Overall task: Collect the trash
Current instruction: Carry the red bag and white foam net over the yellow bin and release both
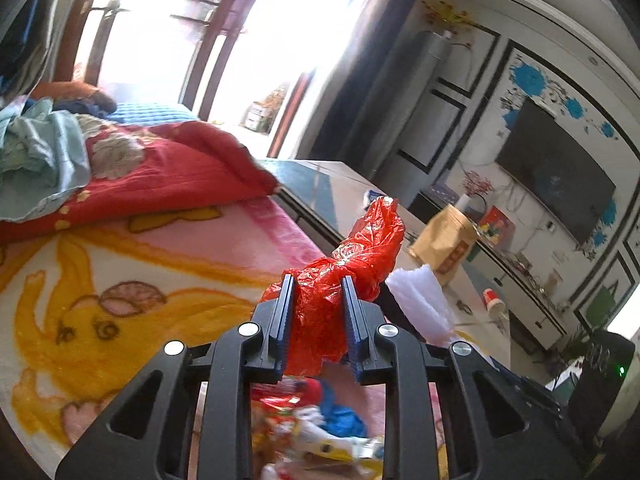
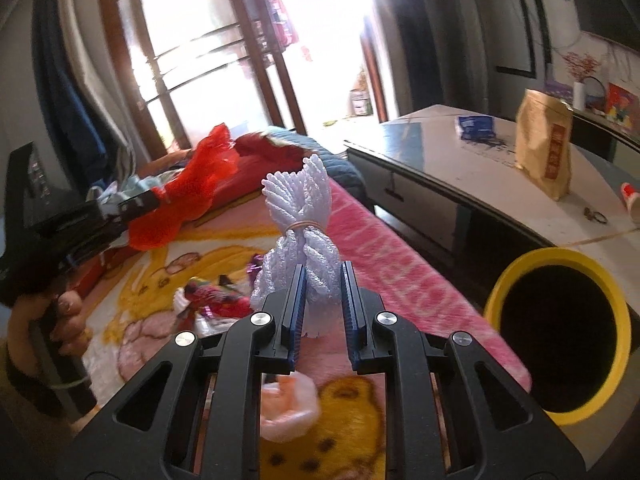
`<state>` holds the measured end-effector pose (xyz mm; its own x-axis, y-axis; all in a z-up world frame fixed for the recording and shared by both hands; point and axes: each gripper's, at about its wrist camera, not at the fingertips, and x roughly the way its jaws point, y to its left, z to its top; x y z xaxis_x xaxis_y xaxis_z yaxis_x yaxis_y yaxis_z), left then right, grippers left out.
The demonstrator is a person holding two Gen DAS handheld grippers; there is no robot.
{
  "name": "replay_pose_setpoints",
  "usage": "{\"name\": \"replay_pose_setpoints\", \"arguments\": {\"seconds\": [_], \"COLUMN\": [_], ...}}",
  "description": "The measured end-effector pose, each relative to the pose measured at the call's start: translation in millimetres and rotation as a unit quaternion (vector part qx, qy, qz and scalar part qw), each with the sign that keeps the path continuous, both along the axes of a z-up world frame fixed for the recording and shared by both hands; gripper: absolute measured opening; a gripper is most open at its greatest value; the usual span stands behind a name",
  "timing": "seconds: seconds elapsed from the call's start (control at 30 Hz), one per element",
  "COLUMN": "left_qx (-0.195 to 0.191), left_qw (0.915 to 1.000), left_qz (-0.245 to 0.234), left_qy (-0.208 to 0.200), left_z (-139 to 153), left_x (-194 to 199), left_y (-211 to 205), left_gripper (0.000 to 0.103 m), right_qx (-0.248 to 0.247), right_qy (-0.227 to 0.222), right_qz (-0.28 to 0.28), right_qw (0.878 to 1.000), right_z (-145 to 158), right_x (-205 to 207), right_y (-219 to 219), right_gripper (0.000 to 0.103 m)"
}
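Observation:
My left gripper (image 1: 319, 292) is shut on a crumpled red plastic bag (image 1: 360, 252) and holds it up above the bed; the bag also shows in the right wrist view (image 2: 192, 188). My right gripper (image 2: 323, 280) is shut on a white foam fruit net (image 2: 300, 216) bound with a rubber band; its tip shows in the left wrist view (image 1: 420, 300). A yellow-rimmed bin (image 2: 560, 340) with a dark inside stands to the right of the bed. Loose wrappers (image 2: 216, 296) and a pink bag (image 2: 288, 404) lie on the blanket below.
The bed has a pink and yellow cartoon blanket (image 1: 100, 300) and a red quilt (image 1: 172, 172). A low table (image 2: 460, 176) beside the bed holds a brown paper bag (image 2: 544, 148), a blue packet (image 2: 476, 126) and a cup (image 2: 632, 200). A TV (image 1: 556, 168) hangs behind.

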<state>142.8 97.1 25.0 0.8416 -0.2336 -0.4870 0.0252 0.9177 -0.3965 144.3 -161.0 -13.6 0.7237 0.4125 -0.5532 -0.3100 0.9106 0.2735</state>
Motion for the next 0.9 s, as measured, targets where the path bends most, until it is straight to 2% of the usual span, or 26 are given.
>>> {"name": "replay_pose_setpoints", "arguments": {"seconds": [0.53, 0.9], "left_qx": [0.025, 0.043], "left_qw": [0.9973, 0.9917], "left_qz": [-0.068, -0.121], "left_qy": [0.004, 0.009], "left_z": [1.5, -5.7], "left_x": [3.6, 11.2], "left_y": [-74.7, -128.5], "left_gripper": [0.022, 0.022], "right_qx": [-0.007, -0.011], "right_qy": [-0.006, 0.004], "right_qz": [-0.097, -0.16], "right_qw": [0.995, 0.987], "right_z": [-1.3, -4.8], "right_x": [-11.2, -15.1], "right_y": [-74.3, -127.6], "right_gripper": [0.012, 0.012]}}
